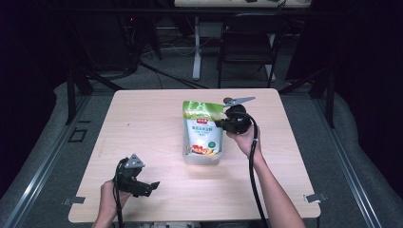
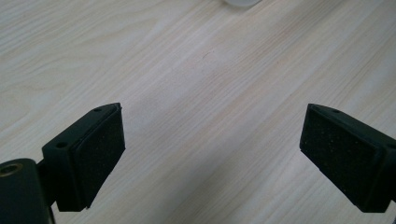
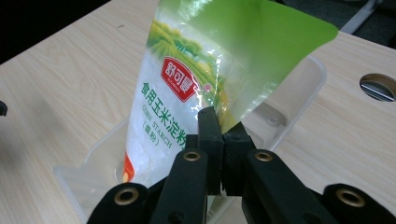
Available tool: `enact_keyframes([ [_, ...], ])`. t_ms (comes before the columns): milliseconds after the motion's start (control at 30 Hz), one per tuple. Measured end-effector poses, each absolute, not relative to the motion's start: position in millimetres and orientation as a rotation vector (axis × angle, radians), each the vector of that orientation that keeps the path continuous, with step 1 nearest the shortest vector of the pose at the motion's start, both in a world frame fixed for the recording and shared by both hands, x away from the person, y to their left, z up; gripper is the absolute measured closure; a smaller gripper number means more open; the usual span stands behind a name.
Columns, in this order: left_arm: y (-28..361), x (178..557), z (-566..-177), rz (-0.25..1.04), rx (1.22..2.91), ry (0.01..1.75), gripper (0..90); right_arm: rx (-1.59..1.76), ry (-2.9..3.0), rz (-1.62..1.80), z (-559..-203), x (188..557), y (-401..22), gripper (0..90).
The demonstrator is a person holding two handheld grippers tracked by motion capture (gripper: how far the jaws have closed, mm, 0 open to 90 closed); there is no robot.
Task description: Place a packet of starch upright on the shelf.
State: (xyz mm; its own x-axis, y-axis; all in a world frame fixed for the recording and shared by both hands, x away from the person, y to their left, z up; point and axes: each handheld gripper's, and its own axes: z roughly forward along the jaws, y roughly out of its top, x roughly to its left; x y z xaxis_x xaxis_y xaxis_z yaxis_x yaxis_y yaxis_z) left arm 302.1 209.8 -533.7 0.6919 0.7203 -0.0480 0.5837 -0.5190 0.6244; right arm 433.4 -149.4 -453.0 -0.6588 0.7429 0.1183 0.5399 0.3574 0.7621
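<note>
A corn starch bag with a green top and white body stands in a clear plastic bin at the table's middle. My right gripper is at the bag's right edge. In the right gripper view, my right gripper is shut on the side edge of the bag, which leans over the bin. My left gripper is held low near the front left, well apart from the bin. It stands open over bare wood, with nothing between its pads.
The light wooden table has a round cable hole near its back edge, behind the bin. A dark chair and a desk leg stand beyond the table. Metal rails run along both sides of the floor.
</note>
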Motion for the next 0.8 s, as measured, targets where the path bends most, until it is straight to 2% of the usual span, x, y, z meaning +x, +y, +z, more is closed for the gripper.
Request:
enact_keyframes([
  [367, 209.4, 301.9, -533.8, 0.284, 2.280, 0.995, 6.6, 1.170, 2.399, 1.150, -456.9, 435.5, -151.6, 88.2],
  [467, 209.4, 302.0, -533.8, 0.285, 2.281, 0.995, 6.7, 1.184, 2.398, 1.169, -455.1, 436.0, -154.7, 81.5],
  [700, 209.1, 301.9, -533.7, 0.286, 2.283, 0.994, 6.6, 1.197, 2.390, 1.184, -451.9, 436.4, -159.5, 76.3],
  [800, 209.2, 302.1, -533.7, 0.287, 2.285, 0.995, 6.7, 1.196, 2.380, 1.184, -447.5, 434.9, -163.4, 67.9],
])
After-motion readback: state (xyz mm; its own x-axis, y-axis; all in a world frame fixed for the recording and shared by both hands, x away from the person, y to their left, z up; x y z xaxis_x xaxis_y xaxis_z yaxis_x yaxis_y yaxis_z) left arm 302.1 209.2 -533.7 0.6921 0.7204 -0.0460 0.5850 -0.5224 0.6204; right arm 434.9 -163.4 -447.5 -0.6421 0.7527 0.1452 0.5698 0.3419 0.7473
